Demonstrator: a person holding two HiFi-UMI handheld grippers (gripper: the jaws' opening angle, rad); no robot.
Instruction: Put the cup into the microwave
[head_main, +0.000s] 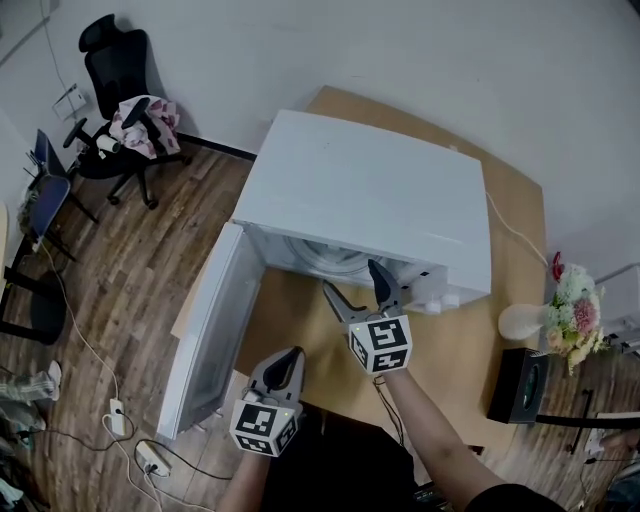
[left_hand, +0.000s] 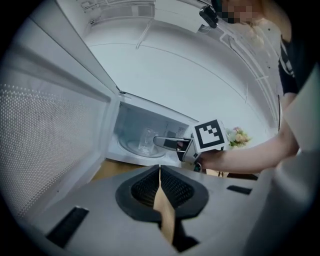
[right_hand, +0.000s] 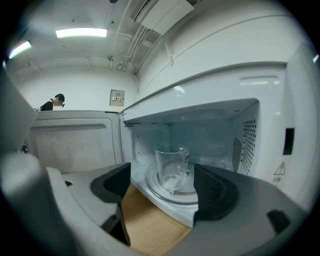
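- One clear glass cup (right_hand: 172, 167) stands upright on the one round glass plate (right_hand: 176, 196) inside the microwave.
- One white microwave (head_main: 370, 195) sits on one wooden table (head_main: 460, 345). Its one door (head_main: 205, 330) is swung wide open to the left.
- Two grippers are in front of the microwave, one in each hand.
- One of them, the right gripper (head_main: 353, 280), is right at the microwave's opening. Its two fingers are spread wide and hold nothing. The cup is farther in, and the fingers do not touch it.
- The other, the left gripper (head_main: 285, 360), is lower, near the bottom edge of the open door. Its two fingers are pressed together with nothing between them.
- One bunch of flowers (head_main: 575, 310) and one black box (head_main: 520, 385) are at the right end of the table.
- One black office chair (head_main: 120, 90) stands on the wood floor, well apart from the table.
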